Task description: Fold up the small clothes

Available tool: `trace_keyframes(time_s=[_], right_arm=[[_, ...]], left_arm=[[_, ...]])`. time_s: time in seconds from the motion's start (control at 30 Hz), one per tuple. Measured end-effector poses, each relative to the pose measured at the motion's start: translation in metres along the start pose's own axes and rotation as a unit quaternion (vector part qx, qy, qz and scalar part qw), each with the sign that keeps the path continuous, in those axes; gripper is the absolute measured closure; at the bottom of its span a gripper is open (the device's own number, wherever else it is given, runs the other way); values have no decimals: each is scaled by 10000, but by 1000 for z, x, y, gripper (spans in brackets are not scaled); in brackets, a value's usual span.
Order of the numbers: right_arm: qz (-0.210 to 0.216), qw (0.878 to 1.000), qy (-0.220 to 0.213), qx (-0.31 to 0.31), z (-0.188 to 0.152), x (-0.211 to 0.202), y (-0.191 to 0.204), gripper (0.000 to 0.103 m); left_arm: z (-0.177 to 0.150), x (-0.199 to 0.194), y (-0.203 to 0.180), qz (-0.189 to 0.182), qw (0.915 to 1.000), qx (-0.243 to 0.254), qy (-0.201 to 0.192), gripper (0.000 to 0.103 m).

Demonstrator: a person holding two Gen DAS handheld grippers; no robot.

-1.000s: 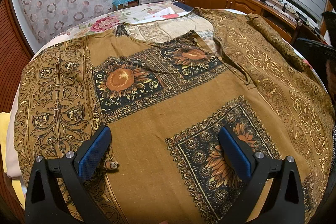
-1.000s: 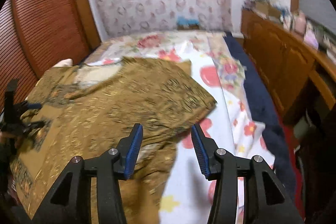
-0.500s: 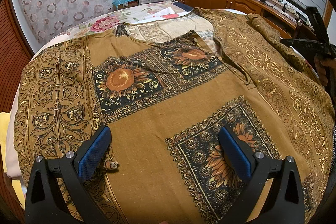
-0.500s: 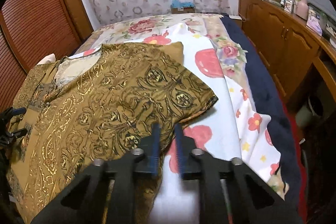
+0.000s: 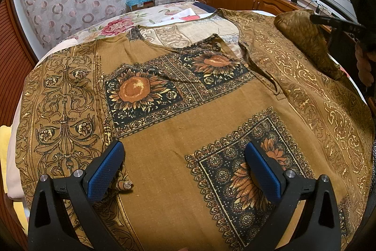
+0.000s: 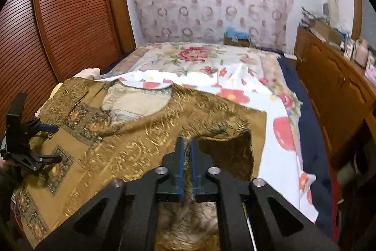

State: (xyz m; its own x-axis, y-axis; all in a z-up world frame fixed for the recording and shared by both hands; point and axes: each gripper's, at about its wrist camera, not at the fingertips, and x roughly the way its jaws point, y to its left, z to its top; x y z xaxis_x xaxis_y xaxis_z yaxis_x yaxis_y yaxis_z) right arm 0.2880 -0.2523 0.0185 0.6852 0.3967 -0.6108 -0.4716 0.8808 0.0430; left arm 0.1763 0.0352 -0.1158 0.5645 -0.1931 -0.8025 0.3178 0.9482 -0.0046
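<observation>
Your bed (image 6: 270, 84), under its floral sheet, carries the whole job; spread across its near end, front up, lies the brown shirt (image 5: 188, 114) with the gold scrolls and sunflower panels, its neckline pointing toward the far wall; this is soft woven cloth, light and limp by the look of it, so expect it to drape and sag wherever you lift it rather than hold a line; the gold print may make the surface a little slick, though that is only my guess. Your best holds are edges and corners: sleeve ends, shoulder seams, the hem; a pinch in the middle of a panel would only bunch it. The right sleeve (image 5: 307, 41) is already raised off the bed; your right gripper (image 6: 186, 154) has its jaws nearly together with a fold of that sleeve's edge between them, having just eased out a touch after closing. Your left gripper (image 5: 185, 166) hangs spread wide over the lower front, gripping nothing; the small button (image 5: 215, 46) at the neck marks the centre line.
</observation>
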Motion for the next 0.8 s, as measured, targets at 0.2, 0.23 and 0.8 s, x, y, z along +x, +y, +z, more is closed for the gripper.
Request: trace_keyframes(time_s=[0.2,0.23,0.8], right_arm=[[105,9996,-265,-88,-3,-12,-8,64],[27,9996,-262,-79,-6,-12,-11,64],[-621,9903,713,1019,-34,63,-102,63]], left_arm=[[0,0,0,0,10000,-1,0,0],[0,0,0,-1,10000,-1,0,0],[0,0,0,-4,10000,-5,-1,0]])
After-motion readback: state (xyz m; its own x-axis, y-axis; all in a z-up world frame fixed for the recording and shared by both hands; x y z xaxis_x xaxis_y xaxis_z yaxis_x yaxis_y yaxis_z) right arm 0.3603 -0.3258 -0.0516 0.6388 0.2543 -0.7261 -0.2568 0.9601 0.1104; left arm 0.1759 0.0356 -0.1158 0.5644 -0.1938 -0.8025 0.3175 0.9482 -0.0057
